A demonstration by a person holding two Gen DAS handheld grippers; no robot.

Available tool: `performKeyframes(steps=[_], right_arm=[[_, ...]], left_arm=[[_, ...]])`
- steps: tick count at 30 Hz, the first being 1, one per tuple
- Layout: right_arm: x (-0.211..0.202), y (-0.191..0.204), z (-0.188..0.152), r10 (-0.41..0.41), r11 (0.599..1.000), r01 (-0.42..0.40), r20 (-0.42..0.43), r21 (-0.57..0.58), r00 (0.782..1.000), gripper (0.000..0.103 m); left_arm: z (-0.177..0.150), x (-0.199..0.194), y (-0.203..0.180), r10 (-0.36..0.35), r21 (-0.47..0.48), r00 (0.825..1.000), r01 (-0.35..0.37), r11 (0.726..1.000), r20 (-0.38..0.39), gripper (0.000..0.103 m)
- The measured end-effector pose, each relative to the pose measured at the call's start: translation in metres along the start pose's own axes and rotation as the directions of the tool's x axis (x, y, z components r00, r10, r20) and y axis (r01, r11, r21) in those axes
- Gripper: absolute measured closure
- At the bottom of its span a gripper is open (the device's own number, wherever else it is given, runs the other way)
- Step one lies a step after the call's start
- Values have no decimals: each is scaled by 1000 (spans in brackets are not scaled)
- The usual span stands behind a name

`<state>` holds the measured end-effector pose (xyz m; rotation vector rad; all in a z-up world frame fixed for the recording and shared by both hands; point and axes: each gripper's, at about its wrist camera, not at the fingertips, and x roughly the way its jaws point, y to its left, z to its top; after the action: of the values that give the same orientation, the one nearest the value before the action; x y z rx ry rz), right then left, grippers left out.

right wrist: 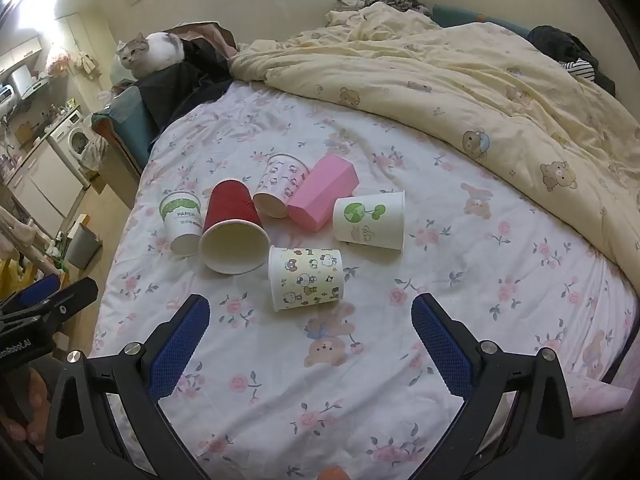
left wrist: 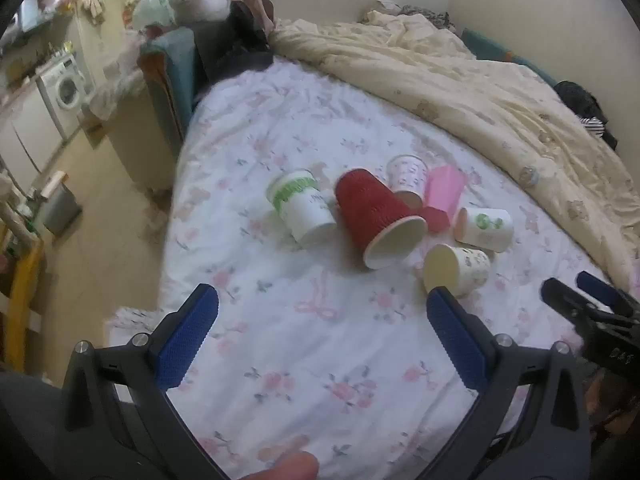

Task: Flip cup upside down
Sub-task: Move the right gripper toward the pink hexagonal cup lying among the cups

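Note:
Several paper cups lie on their sides on the floral bedsheet. A red ribbed cup [left wrist: 374, 216] [right wrist: 234, 226] lies in the middle, mouth toward me. A white cup with green print [left wrist: 302, 206] [right wrist: 182, 220] lies to its left. A cartoon-print cup [left wrist: 458, 272] [right wrist: 306, 278] lies nearest. A white cup with a green tree logo [left wrist: 486, 228] [right wrist: 370, 220], a pink-patterned cup [left wrist: 408, 178] [right wrist: 280, 186] and a pink faceted cup [left wrist: 442, 196] [right wrist: 322, 192] lie behind. My left gripper [left wrist: 322, 300] and right gripper [right wrist: 310, 306] are open, empty, short of the cups.
A cream bear-print duvet [right wrist: 460, 80] is bunched over the far and right side of the bed. A cat [right wrist: 150, 54] sits on dark clothes at the far left corner. The bed's left edge drops to the floor, with a bin [left wrist: 60, 208] and washing machine [left wrist: 66, 88] beyond.

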<state>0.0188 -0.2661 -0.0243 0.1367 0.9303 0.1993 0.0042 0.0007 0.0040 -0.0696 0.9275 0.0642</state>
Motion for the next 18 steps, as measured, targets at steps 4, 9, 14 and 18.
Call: performKeyframes(steps=[4,9,14,18], right_arm=[[0,-5,13,3,1000,-2,-7,23,1000,0],[6,-13,40,5,999,-5,-11,50,1000,0],[22,-20,67,15,998,-13,-26,61,1000,0],[42,-29,84,-3,998,7,-53,62,999,0]], left_arm=[[16,6,3,-19,-18,999,18,1000,-30,0],[33,14,-1,-52,-3,998,52,999,-33,0],[65,36,-13,-57,11,997,57,998,-61,0],[82,53,-15,-79,-1,992,79,997,-94,0]])
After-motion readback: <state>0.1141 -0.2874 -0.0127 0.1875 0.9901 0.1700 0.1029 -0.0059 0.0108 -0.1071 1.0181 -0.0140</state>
